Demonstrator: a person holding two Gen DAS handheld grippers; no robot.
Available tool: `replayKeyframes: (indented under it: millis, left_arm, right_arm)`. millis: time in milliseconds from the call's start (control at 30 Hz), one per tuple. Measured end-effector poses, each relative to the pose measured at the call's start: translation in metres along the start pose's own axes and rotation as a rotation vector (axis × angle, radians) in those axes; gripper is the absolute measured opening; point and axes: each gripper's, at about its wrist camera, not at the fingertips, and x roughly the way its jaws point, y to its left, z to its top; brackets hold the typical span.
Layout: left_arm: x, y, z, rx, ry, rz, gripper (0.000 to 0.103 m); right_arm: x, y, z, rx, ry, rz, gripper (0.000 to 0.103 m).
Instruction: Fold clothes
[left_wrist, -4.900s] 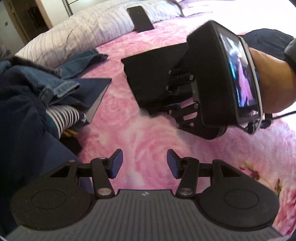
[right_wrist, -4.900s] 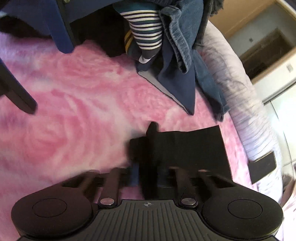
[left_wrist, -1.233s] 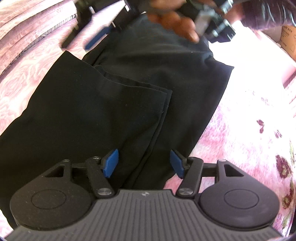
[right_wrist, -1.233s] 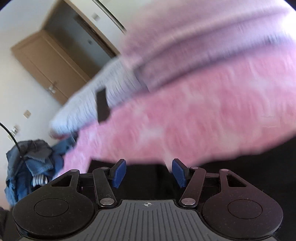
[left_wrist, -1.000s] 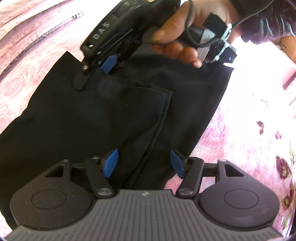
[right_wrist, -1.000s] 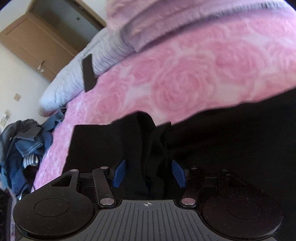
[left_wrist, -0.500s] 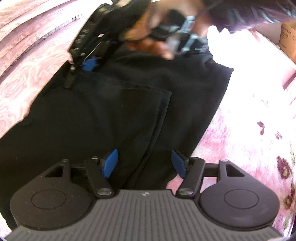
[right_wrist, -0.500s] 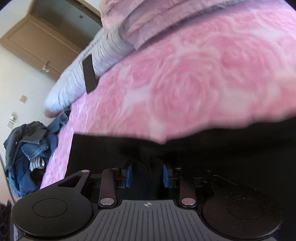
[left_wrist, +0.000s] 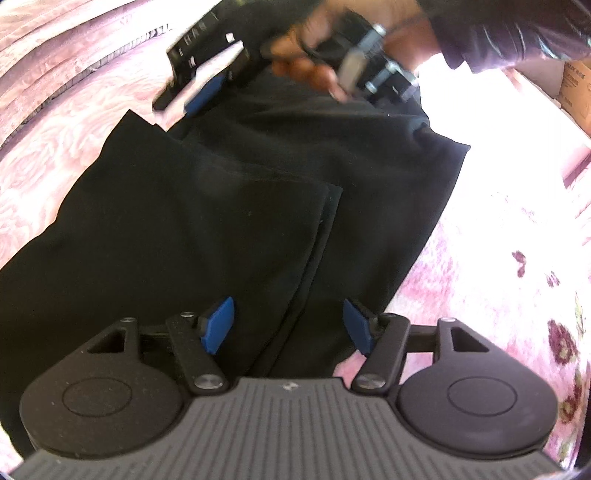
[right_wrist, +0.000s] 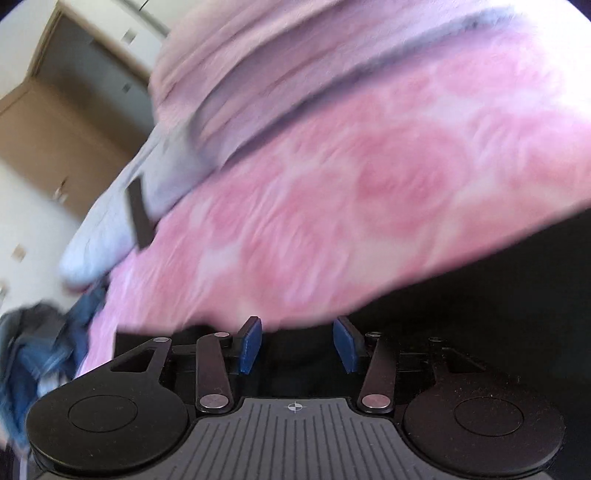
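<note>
Black trousers (left_wrist: 229, 236) lie flat on the pink rose bedspread (left_wrist: 491, 266), one layer already doubled over. Left gripper (left_wrist: 288, 325) hovers above their near edge, fingers spread, empty. Right gripper (right_wrist: 297, 345) at their far edge, fingers spread, holding nothing. Mid-fold, likely; next: pinch an edge, carry it across.

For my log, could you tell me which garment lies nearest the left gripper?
The black garment, spread right beneath the left gripper; the denim pile lies far off.
</note>
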Motion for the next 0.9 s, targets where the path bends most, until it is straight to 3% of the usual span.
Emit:
replayKeyframes:
  millis: [133,233,367,467,600,633,667,733,900]
  left_arm:
    - [-0.021,0.004,-0.006,-0.051,-0.008,0.012,0.054]
    - [-0.041,0.015,-0.023,-0.109,-0.003,0.036,0.054]
    - [-0.059,0.054,-0.058,-0.173,0.051,0.053,0.054]
    - [-0.081,0.070,-0.082,-0.139,0.067,0.054,0.054]
    - [-0.120,0.096,-0.106,-0.024,0.070,0.106,0.055]
    - [-0.127,0.102,-0.112,0.021,0.069,0.127,0.056]
    - [-0.134,0.108,-0.117,0.076,0.068,0.151,0.057]
    - [-0.143,0.118,-0.128,0.196,0.069,0.196,0.058]
    - [-0.141,0.140,-0.144,0.462,0.046,0.262,0.060]
  right_arm:
    - [-0.028,0.024,-0.009,0.016,-0.070,-0.057,0.048]
    - [-0.043,0.047,-0.042,-0.037,-0.024,-0.036,0.048]
    - [-0.036,0.053,-0.094,-0.100,0.126,-0.119,0.047]
    - [-0.056,0.064,-0.109,-0.091,0.083,-0.226,0.048]
    - [-0.068,0.131,-0.124,-0.202,0.062,-0.322,0.048]
    - [-0.068,0.150,-0.129,-0.237,0.061,-0.337,0.053]
    - [-0.062,0.175,-0.138,-0.291,0.069,-0.329,0.065]
    - [-0.043,0.225,-0.158,-0.408,0.090,-0.299,0.073]
    - [0.032,0.325,-0.217,-0.664,0.128,-0.300,0.073]
